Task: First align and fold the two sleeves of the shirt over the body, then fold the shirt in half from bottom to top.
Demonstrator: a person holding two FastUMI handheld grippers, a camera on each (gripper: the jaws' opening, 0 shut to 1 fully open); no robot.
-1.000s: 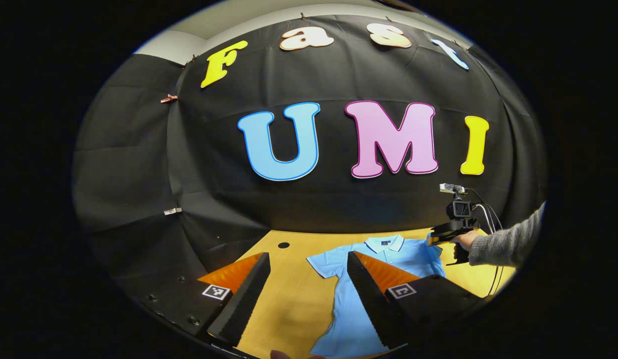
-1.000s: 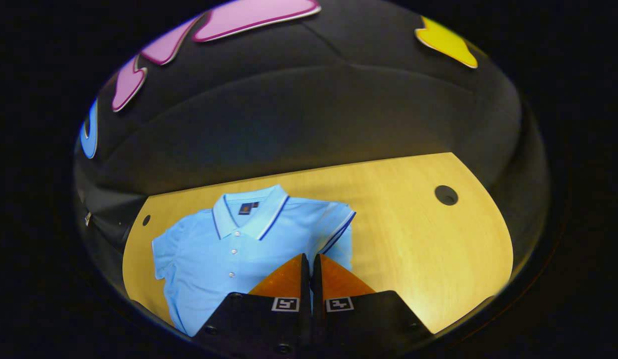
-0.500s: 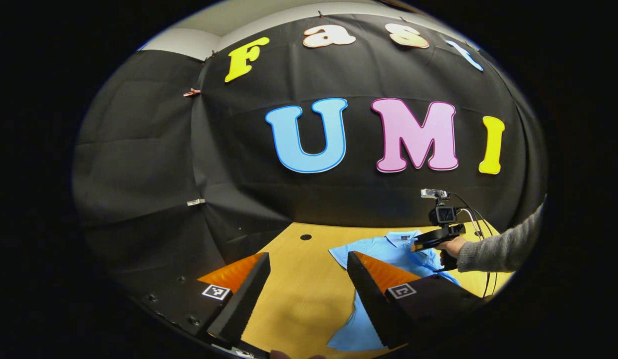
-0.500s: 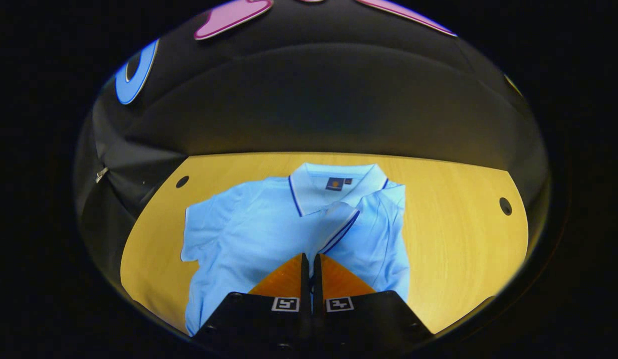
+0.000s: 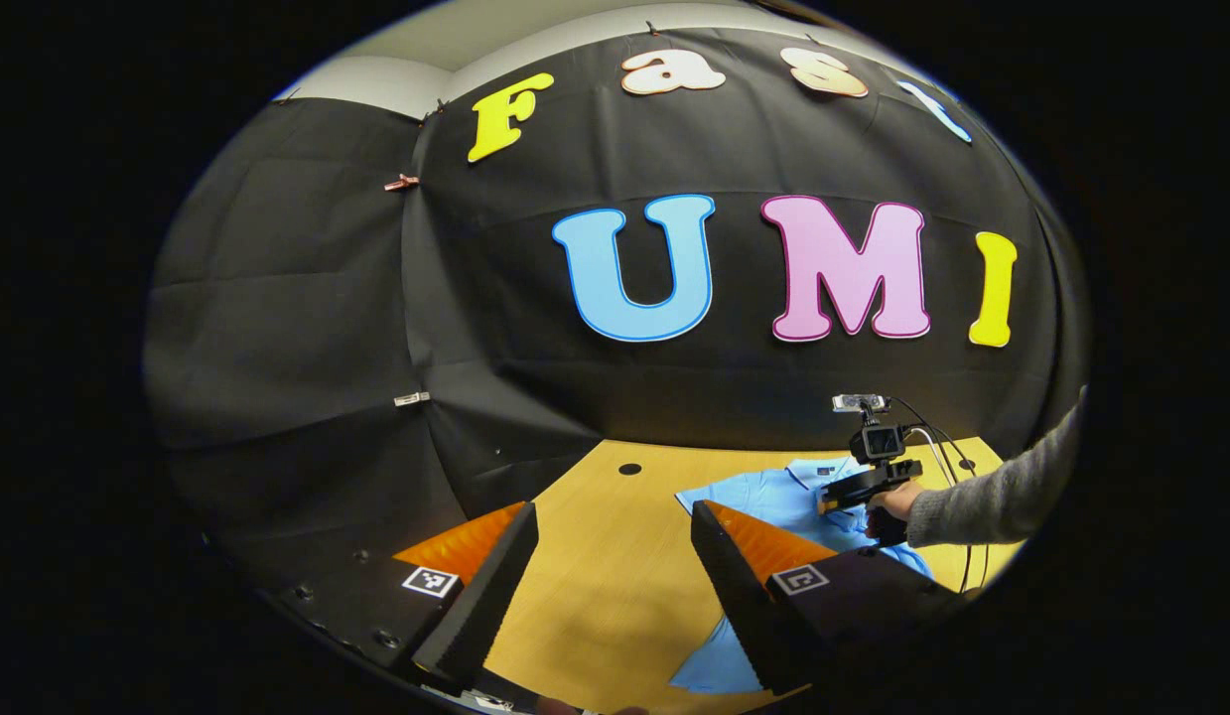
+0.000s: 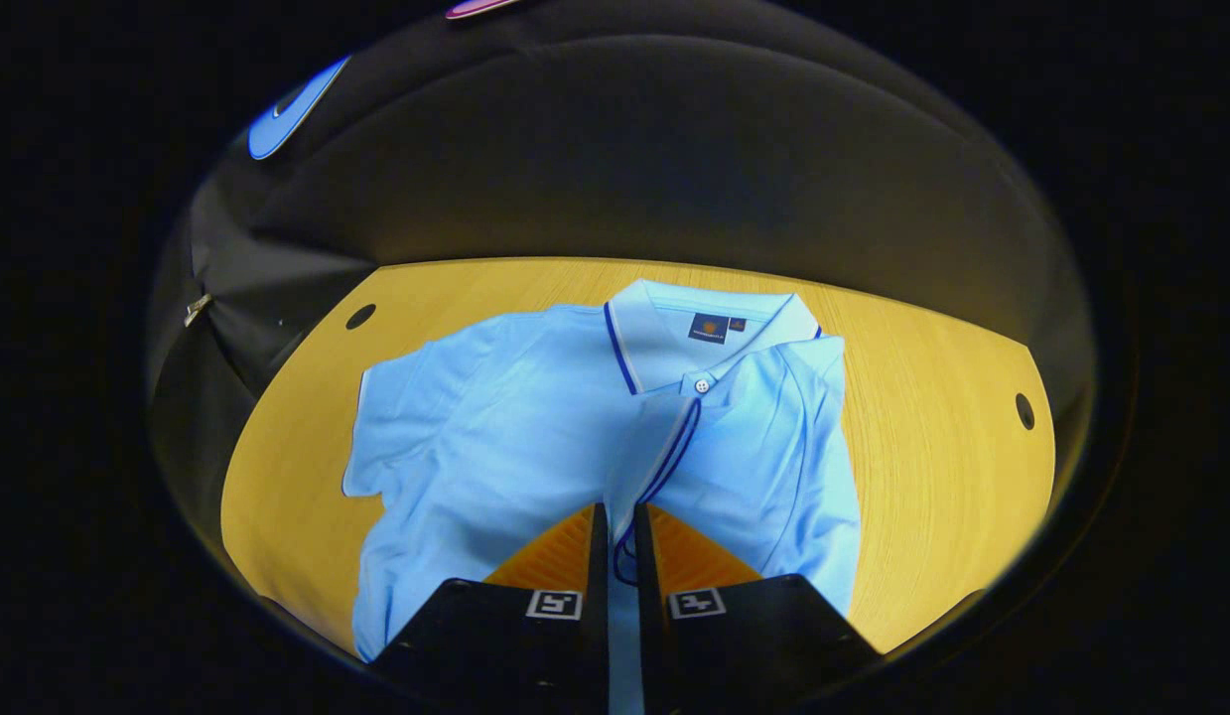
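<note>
Both right gripper (image 6: pixel 615 516) fingers pinch the shirt's (image 6: pixel 495 417) folded sleeve (image 6: pixel 674 447) edge; left gripper (image 5: pixel 615 556) fingers gape beside it.

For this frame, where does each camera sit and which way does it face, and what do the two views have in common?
Left gripper view: rides the left gripper, held above the table's near left part, facing the booth wall; its jaws stand wide apart, and a hand with a grey sleeve holds the right gripper farther off.
Right gripper view: rides the right gripper, looking down on the shirt; its jaws pinch the folded-over sleeve's edge.
Shared: the shirt, the table, the wall.
</note>
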